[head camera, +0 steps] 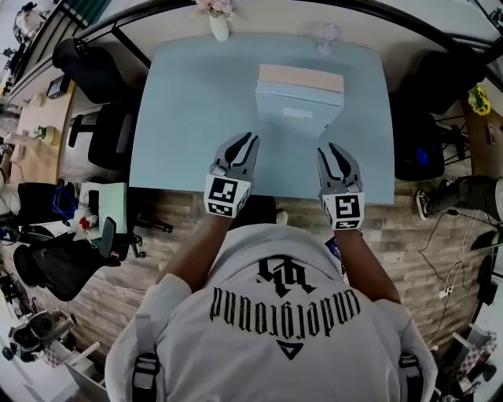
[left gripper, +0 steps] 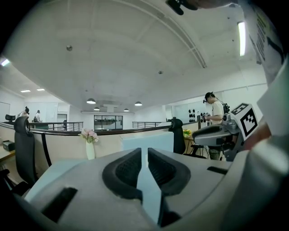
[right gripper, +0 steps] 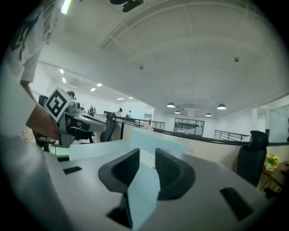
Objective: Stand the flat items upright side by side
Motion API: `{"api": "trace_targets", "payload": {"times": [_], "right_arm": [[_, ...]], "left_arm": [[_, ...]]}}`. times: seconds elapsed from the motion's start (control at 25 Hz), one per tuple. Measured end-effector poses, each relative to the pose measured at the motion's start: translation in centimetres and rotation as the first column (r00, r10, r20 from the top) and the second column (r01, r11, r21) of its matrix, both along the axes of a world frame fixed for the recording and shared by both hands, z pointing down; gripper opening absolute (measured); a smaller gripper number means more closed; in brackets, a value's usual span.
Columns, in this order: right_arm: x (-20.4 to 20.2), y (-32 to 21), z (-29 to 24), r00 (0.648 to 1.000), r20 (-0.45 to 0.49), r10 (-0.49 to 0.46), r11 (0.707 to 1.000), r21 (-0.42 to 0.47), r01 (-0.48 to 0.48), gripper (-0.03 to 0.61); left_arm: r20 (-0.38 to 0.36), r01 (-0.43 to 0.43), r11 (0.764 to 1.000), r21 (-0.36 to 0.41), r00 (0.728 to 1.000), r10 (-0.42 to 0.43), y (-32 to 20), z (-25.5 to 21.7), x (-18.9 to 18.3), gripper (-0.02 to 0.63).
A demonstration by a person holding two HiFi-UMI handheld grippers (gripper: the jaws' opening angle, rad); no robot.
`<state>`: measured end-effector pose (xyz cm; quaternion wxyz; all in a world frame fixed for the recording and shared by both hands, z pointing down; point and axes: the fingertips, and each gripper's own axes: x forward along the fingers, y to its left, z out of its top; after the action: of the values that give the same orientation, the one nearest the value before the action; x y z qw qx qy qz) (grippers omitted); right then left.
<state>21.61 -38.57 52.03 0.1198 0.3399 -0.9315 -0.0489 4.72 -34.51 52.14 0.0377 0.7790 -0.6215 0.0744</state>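
Open-plan office, pale blue table (head camera: 189, 118): at its far edge stands a white vase (head camera: 219, 27) holding pink flowers (head camera: 216, 6), and to the right of it a clear glass vessel (head camera: 328, 38) whose contents cannot be made out. Flat items (head camera: 299, 102), pale blue with a tan strip along the top, stand together at the table's middle. Their broad face is turned toward the person and their long axis runs left to right. Left gripper (head camera: 245, 140) and right gripper (head camera: 328, 149) hover over the near edge, well short of them. The left jaws are narrowed to a thin slit and the right jaws stand wider apart, with nothing between either pair.
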Motion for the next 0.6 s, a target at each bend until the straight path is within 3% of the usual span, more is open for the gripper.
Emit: {"api": "trace_targets", "payload": {"times": [0.08, 0.16, 0.4, 0.6], "right_arm": [[-0.6, 1.4, -1.4, 0.999, 0.017, -0.045, 0.999, 0.005, 0.045, 0.072], [-1.2, 2.6, -2.2, 0.996, 0.023, -0.09, 0.996, 0.007, 0.09, 0.01], [-3.8, 7.3, -3.4, 0.981, 0.025, -0.193, 0.98, -0.051, 0.194, 0.005], [-4.6, 10.9, -3.8, 0.981, 0.034, -0.193, 0.98, -0.052, 0.194, 0.005]], "left_arm": [[0.011, -0.005, 1.0, 0.006, 1.0, 0.005, 1.4, -1.1, 0.0, 0.0], [0.021, -0.023, 1.0, 0.016, 1.0, 0.023, 2.5, -2.1, 0.0, -0.002], [-0.006, -0.083, 0.997, 0.002, 0.997, 0.083, 6.9, -3.7, -0.7, -0.002], [0.001, -0.138, 0.99, 0.027, 0.99, 0.138, 10.8, -4.8, -2.0, -0.002]]}}
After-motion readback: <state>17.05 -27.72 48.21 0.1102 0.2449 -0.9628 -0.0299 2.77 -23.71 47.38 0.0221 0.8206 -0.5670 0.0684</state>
